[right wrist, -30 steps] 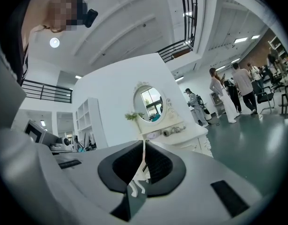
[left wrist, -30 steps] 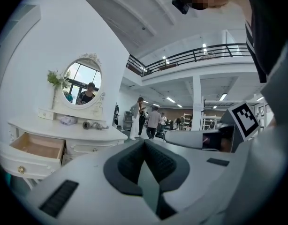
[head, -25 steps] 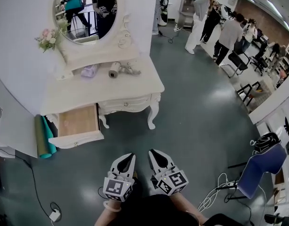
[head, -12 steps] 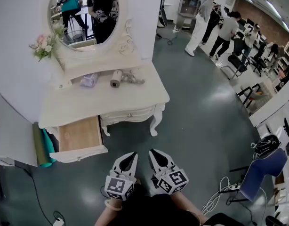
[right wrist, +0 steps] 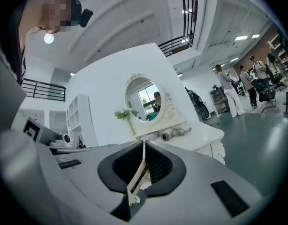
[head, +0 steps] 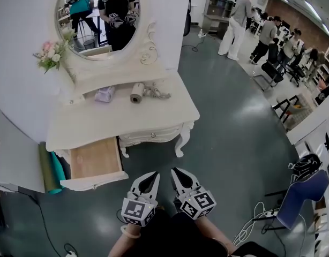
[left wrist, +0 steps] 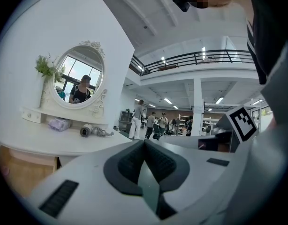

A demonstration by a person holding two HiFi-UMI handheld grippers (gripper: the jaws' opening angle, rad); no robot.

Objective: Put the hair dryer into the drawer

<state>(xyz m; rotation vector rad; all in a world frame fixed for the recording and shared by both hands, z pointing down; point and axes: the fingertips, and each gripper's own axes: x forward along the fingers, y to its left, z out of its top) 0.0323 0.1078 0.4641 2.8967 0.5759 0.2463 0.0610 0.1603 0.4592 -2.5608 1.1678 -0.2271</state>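
Hair dryer (head: 137,92) on top of the white dressing table (head: 127,119), well ahead of both grippers and a little to their left, untouched; only its round barrel end and a tangle of cord beside it clear, handle hard to make out. Same dryer small and far off beyond the jaw tips in the left gripper view (left wrist: 86,131) and the right gripper view (right wrist: 166,136). Left gripper (head: 149,176) closed, jaw tips meeting with nothing between them, confirmed in its own view (left wrist: 144,142). Right gripper (head: 177,171) closed too (right wrist: 144,142), a thin pale strip (right wrist: 137,182) with dark marks lying in the seam between the jaws, nature unclear. Drawer (head: 95,158) pulled open ahead and left of the left gripper, bare wooden floor showing, back part hidden under the table top; barely a sliver of wood at the lower left edge of the left gripper view, fully hidden behind the gripper body in the right gripper view. Pale lilac bundle (head: 105,93) just left of the dryer, too blurred to name. Oval mirror (head: 97,15) cut off at the top edge of the head view; flowers (head: 51,52) beside it. Person's forearms cut off at the bottom edge. Compared with a second ago: table and open drawer nearer to the grippers, both grippers side by side in the same pose and closed as before, dryer in the same spot on the table, bystanders (head: 239,20) in the background shifted.
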